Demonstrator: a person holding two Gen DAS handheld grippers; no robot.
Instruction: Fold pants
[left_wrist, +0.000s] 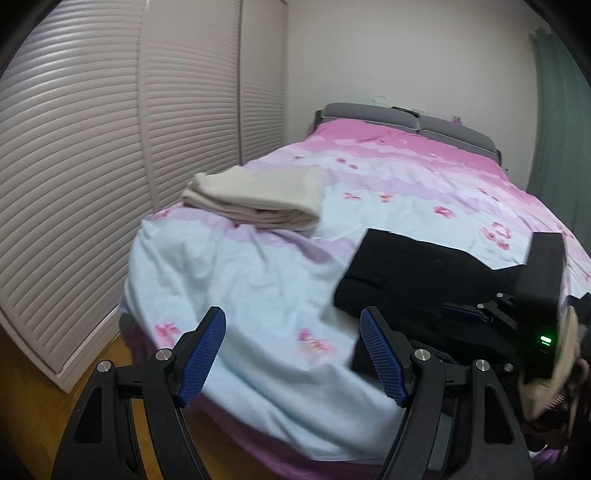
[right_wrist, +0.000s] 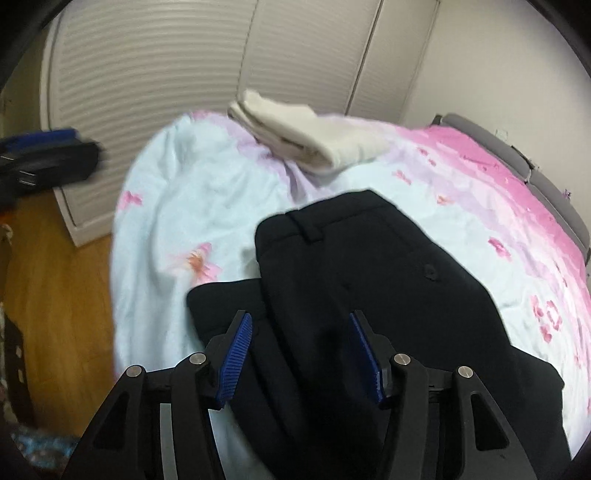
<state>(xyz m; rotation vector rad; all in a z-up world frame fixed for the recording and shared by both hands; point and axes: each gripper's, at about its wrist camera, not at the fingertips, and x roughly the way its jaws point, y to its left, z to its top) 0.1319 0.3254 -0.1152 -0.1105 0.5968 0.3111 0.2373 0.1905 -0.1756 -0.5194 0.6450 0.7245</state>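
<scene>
**Both grippers gaping over black pants on bed**

Right gripper (right_wrist: 301, 354) nearest, jaws wide apart, empty, above black pants (right_wrist: 369, 266) — folded, on floral bedcover (right_wrist: 184, 177). Left gripper (left_wrist: 291, 354) likewise spread, holding nothing, left of pants. Cream bundle (left_wrist: 258, 199) — possibly folded clothing — well apart, nearer louvred doors (left_wrist: 74, 166).

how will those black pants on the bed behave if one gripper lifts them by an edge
Probably floppy: the black pants lie limp in soft folds on the bedspread, so whatever is not pinched would likely sag and the fold could open. The cloth looks smooth, so it may slip between the right gripper fingers. Pushed, it would probably bunch up on the soft bedding, not slide.
</scene>
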